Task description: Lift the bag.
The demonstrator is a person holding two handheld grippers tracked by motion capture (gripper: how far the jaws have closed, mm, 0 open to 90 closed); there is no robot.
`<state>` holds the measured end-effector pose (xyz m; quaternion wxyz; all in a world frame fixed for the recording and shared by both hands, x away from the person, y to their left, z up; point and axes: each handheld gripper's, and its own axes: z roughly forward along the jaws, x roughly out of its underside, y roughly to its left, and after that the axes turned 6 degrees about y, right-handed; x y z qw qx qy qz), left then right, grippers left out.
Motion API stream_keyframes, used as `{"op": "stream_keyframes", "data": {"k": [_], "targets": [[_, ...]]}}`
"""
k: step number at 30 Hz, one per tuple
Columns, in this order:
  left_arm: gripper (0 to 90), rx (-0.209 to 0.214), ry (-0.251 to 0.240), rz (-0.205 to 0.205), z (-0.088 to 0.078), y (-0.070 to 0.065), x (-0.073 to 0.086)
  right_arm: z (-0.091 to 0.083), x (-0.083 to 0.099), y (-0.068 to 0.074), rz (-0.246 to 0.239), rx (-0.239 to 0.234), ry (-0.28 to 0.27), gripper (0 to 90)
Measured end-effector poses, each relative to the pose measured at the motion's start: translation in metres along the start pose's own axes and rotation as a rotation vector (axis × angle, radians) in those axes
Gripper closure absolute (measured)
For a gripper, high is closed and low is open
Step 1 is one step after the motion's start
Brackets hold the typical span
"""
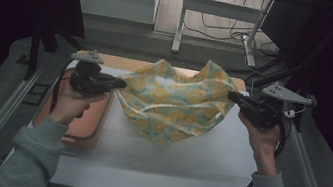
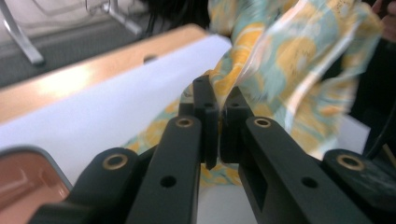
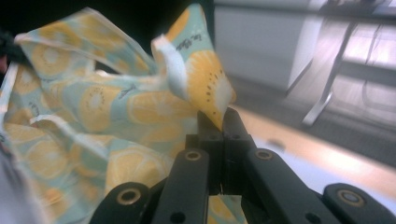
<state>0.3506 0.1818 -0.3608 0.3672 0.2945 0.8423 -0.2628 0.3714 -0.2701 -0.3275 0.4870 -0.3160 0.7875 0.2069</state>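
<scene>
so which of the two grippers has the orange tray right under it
The left gripper: the orange tray lies below that hand. The right gripper is over the white table. Both pinch the lemon-print cloth.

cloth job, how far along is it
Done: both edges are gripped, left hand-held gripper and right hand-held gripper each shut on the cloth. In hand: it hangs lifted between them, its bottom near the table. Left, likely: spreading or folding; it still sags, crumpled.

Orange tray (image 1: pixel 83 126) at white table's (image 1: pixel 168 164) left edge.
</scene>
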Motion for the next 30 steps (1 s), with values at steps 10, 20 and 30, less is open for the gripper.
{"op": "stream_keyframes", "data": {"k": [10,20,30], "targets": [[48.4,-0.007,0.104,-0.038,0.044,0.014,0.027,0.057,0.056,-0.008,0.041,-0.076,0.170,79.0],[8.4,0.015,-0.093,-0.003,-0.036,0.012,0.069,-0.013,0.066,-0.009,0.030,-0.113,0.021,30.8],[13.2,-0.068,0.001,-0.031,-0.028,0.011,0.105,-0.010,0.112,-0.005,0.008,-0.077,0.106,30.6]]}}
